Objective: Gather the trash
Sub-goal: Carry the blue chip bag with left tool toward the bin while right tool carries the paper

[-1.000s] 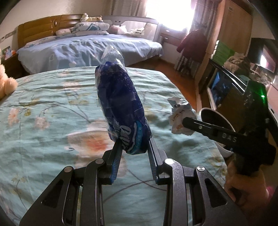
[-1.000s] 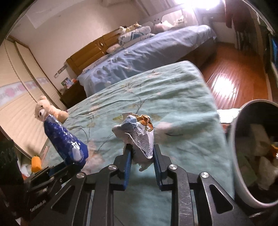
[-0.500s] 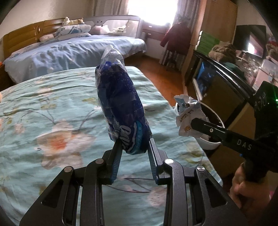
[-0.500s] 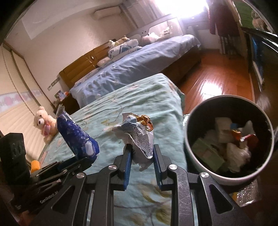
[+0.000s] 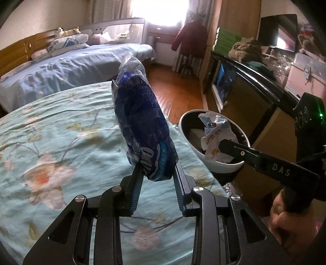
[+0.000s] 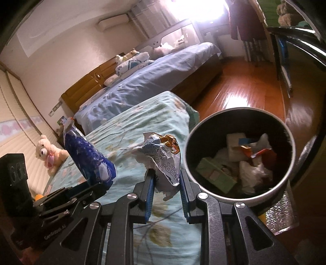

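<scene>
Blue wrapper (image 5: 142, 130) clamped in left tongs (image 5: 158, 175), crumpled paper (image 6: 163, 161) clamped in right tongs (image 6: 166, 179), beside bin (image 6: 240, 195)

Daylit room, overexposed window (image 5: 161, 12)

Glare streaks the wood floor (image 6: 244, 95); fisheye bends the dark edges; the bedspread (image 5: 61, 142) blurs slightly.

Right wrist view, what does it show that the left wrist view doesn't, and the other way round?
Only the right: a teddy bear on the bed and the trash already inside the bin. Only the left: the person's hand and the TV cabinet. Both show the blue wrapper, the crumpled paper and the bin.
</scene>
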A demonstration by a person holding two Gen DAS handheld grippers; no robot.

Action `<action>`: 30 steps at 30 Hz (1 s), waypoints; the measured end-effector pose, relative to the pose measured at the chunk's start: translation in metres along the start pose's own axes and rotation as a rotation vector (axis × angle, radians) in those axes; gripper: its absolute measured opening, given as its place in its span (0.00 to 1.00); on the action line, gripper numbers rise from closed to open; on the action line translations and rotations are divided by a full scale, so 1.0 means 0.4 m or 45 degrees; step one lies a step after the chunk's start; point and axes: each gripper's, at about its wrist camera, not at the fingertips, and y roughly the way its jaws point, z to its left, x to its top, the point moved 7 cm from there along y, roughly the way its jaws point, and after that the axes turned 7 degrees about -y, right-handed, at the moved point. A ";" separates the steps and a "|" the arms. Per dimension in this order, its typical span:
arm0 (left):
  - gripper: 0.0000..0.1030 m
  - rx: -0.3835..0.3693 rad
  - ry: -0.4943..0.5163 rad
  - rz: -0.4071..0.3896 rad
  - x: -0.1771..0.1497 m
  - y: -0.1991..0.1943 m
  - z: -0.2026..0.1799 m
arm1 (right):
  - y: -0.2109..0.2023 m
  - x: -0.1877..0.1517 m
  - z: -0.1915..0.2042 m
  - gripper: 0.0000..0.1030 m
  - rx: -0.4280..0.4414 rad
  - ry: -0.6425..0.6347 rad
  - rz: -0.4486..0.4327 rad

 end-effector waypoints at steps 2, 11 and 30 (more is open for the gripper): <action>0.28 -0.005 0.010 0.002 0.004 0.004 -0.009 | -0.009 0.001 -0.018 0.23 -0.012 0.013 -0.005; 0.28 -0.036 0.057 0.012 0.016 0.024 -0.060 | -0.034 -0.002 -0.087 0.23 -0.058 0.068 -0.019; 0.28 -0.078 0.112 0.027 0.025 0.054 -0.130 | -0.057 0.000 -0.163 0.23 -0.119 0.126 -0.030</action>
